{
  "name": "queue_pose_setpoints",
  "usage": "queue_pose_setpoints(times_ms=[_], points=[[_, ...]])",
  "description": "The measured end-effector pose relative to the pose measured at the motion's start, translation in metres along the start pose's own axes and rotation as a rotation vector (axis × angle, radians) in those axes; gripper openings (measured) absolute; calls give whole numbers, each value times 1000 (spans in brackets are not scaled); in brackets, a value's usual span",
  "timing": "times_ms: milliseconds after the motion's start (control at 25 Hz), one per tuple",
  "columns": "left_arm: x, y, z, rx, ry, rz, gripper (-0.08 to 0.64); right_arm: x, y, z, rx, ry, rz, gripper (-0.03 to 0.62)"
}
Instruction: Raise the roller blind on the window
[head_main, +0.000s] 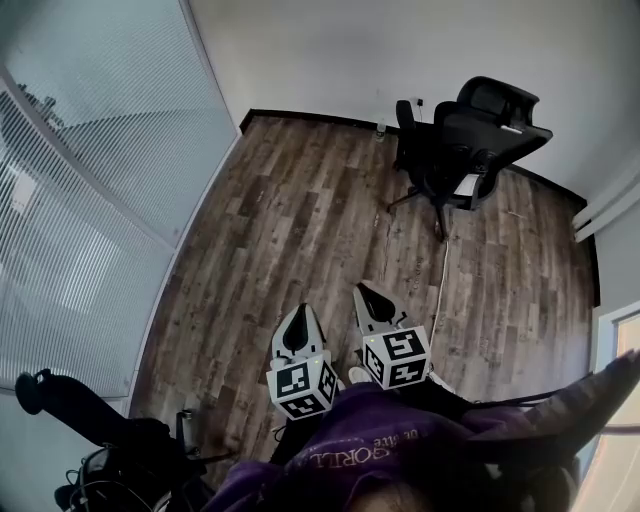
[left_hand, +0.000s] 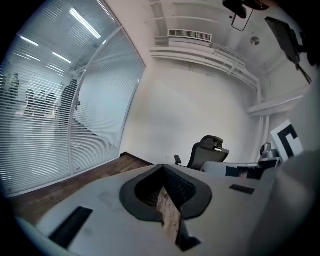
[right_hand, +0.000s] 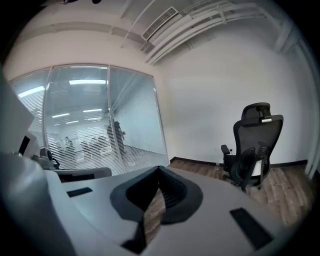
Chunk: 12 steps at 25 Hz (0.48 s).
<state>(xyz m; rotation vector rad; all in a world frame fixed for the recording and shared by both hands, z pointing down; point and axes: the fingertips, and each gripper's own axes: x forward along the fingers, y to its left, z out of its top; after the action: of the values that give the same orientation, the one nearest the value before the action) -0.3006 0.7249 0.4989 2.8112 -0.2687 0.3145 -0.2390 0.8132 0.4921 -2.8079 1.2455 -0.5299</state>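
Observation:
My left gripper (head_main: 299, 312) and right gripper (head_main: 362, 290) hang side by side over the wooden floor, low in the head view. Both are shut with nothing between the jaws. In the left gripper view the left gripper (left_hand: 162, 168) points toward the corner of the room. The right gripper (right_hand: 159, 169) points the same way in its own view. A glass wall with pale horizontal-striped blinds (head_main: 90, 200) runs along the left, well away from both grippers. It also shows as the glass wall (left_hand: 60, 115) and the glass wall (right_hand: 95, 125). No pull cord or chain is visible.
A black office chair (head_main: 470, 140) stands by the far white wall; it appears as the chair (left_hand: 205, 152) and the chair (right_hand: 255, 145). A thin cable (head_main: 440, 290) lies on the floor below it. Dark equipment (head_main: 110, 450) sits at my lower left. A purple sleeve (head_main: 380, 450) fills the bottom.

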Motion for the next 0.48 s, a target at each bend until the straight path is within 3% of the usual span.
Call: queue_pose_setpoints(times_ms=[480], points=[[-17, 38, -16, -21, 38, 51, 0, 8, 33, -24, -3, 61, 13, -5]])
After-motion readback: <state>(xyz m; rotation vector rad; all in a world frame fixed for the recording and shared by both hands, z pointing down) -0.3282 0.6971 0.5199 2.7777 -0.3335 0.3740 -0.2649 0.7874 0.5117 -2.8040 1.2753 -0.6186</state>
